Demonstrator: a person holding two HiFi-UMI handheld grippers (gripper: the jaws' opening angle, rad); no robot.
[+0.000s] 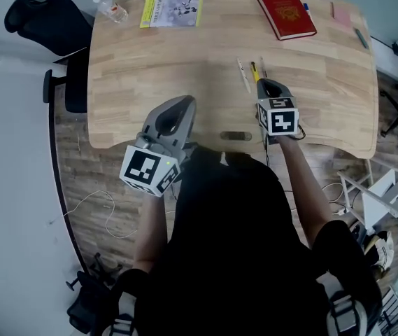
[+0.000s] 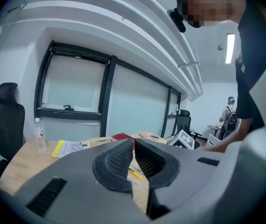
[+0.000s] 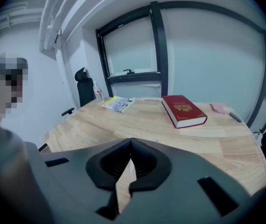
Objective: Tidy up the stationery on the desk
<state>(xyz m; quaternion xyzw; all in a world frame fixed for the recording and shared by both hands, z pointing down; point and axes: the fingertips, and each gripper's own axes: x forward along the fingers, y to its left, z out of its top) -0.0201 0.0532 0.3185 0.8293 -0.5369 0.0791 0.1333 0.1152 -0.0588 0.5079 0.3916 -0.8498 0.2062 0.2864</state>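
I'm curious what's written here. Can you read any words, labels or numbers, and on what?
No text is legible.
Red book: gold cover emblem, too blurred to read.
Yellow booklet: print too small.
Water bottle: label unreadable.
Left tongs and right tongs: cubes bear black-and-white squares, no letters.

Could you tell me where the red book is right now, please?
The red book lies at the far edge of the desk, right of centre in the head view, between the yellow booklet and a pink pad.
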